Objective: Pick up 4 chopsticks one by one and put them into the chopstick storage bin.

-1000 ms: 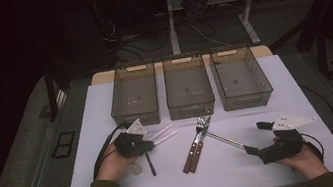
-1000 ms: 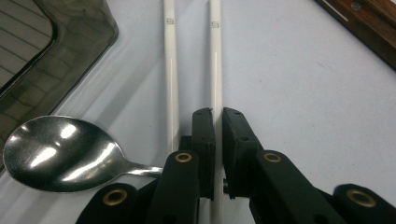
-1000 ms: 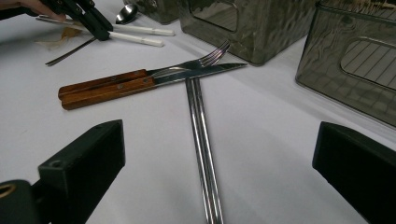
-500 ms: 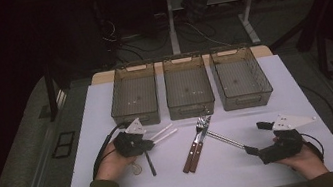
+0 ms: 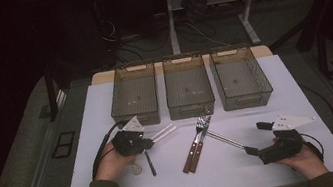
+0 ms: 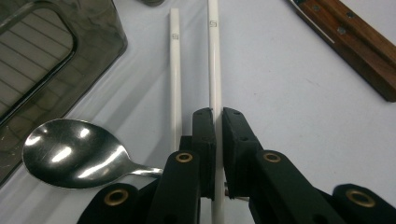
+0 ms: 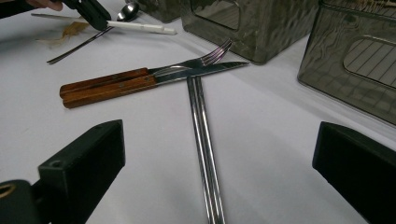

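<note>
White plastic chopstick, lying on the table beside its twin, pinched near one end by my left gripper: light, stiff, probably slippery; my right gripper stands spread over metal chopsticks

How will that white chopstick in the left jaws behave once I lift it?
The white chopstick looks stiff, thin and probably light. Its glossy surface may slip, and since the left gripper pinches it near one end, it could pivot downward. Its twin lies close beside it and might get nudged.
</note>
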